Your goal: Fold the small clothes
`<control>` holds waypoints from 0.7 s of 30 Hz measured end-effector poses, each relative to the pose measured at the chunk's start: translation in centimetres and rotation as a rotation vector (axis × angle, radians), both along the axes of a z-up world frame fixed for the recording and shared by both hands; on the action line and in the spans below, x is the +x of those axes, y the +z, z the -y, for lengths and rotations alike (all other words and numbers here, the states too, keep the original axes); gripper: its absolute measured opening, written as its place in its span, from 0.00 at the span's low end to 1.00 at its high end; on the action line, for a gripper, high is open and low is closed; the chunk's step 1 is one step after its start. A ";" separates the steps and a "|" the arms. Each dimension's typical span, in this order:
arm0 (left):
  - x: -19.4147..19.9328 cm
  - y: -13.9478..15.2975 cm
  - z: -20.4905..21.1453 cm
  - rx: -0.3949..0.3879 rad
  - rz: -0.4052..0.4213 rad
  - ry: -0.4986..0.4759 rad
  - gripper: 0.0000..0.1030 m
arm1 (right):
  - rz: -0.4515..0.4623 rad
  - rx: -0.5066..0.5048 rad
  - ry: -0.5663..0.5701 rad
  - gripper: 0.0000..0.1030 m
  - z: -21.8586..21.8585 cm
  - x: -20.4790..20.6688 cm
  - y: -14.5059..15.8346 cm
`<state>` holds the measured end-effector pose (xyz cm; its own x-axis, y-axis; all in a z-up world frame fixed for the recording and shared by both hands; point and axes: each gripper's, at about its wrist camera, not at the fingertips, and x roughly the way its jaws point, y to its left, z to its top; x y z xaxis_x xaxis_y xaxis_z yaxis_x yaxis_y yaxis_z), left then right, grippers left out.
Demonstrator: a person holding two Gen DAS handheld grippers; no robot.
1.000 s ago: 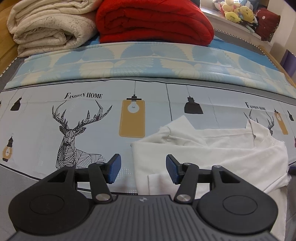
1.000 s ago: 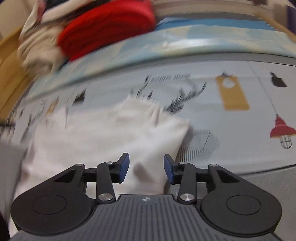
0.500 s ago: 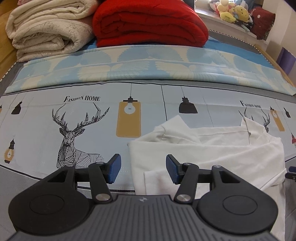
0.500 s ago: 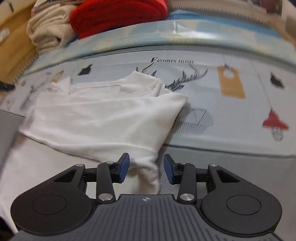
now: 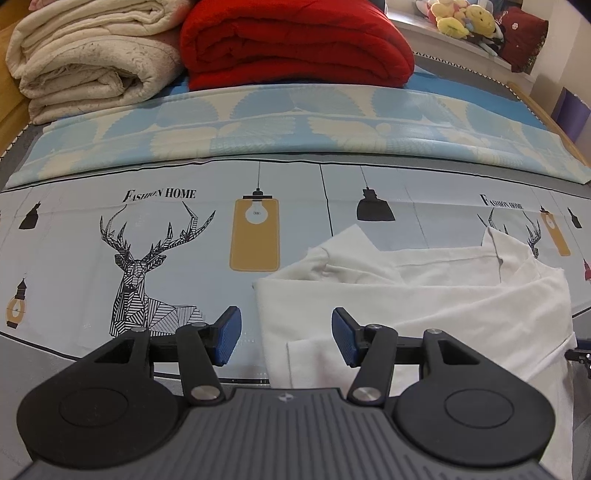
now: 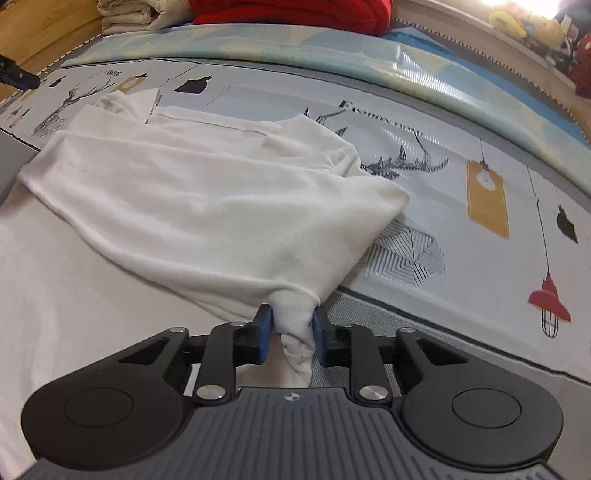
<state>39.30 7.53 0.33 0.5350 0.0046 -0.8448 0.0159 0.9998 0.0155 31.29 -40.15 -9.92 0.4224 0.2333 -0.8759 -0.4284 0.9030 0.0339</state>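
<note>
One white soft-knit garment (image 6: pixel 207 206) lies half-folded on the pale printed plastic sheet w/ deer and lamp drawings (image 6: pixel 480 229), stretching ahead and to the left of my right gripper (image 6: pixel 291 334). Its near corner is bunched into a twisted wad right between my right fingers (image 6: pixel 264 334). The jaws have just been closing, and both blue pads now press on that wad, so the cloth is gripped. I reckon I pinch the corner bc it's the handle for carrying this flap over the rest; the fabric already tents up toward my pads, so it's taut enough to lift clean.

My left gripper (image 5: pixel 286 341) hangs w/ jaws apart, nothing pinched. The garment's left edge sits below the gap, nearer my right-hand pad; the left-hand pad is over bare sheet. Probably waiting there, ready to take the opposite corner or pin the edge so the fold doesn't drag the whole thing.

Count: 1 white garment, 2 grippers, 1 printed sheet, 1 light blue leaf-pattern mat (image 5: pixel 295 125) far ahead of my fingers. Beyond it, 1 folded red blanket (image 5: pixel 295 40) and 1 folded cream blanket (image 5: pixel 92 55), side by side. A cluster of plush toys (image 5: pixel 465 18) far front-right; can't count them.
</note>
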 end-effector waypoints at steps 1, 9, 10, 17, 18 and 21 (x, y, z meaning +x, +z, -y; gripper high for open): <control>0.0 -0.1 0.0 0.001 -0.003 0.000 0.58 | -0.026 -0.022 -0.007 0.22 0.3 0.1 -0.3; -0.1 -0.4 -0.1 0.013 -0.012 0.002 0.59 | 0.118 0.305 -0.047 0.22 1.7 -0.5 6.0; -0.1 -0.5 0.0 0.017 -0.015 -0.003 0.59 | 0.128 0.310 -0.056 0.22 1.3 -0.3 6.0; -0.5 -1.5 0.6 0.036 -0.039 -0.044 0.59 | -0.014 0.056 -0.078 0.22 -1.1 0.8 -0.3; -0.6 -1.7 0.5 0.035 -0.044 -0.050 0.59 | -0.015 0.072 -0.081 0.21 -1.0 0.9 0.2; -0.6 -3.7 1.0 0.024 -0.096 -0.088 0.61 | -0.010 0.167 -0.151 0.21 0.3 1.0 0.3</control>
<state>38.72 6.53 -3.35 0.4505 -0.0183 -0.8926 0.1062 0.9938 0.0333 32.28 -40.47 -9.58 0.4548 0.3097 -0.8350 -0.2872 0.9385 0.1917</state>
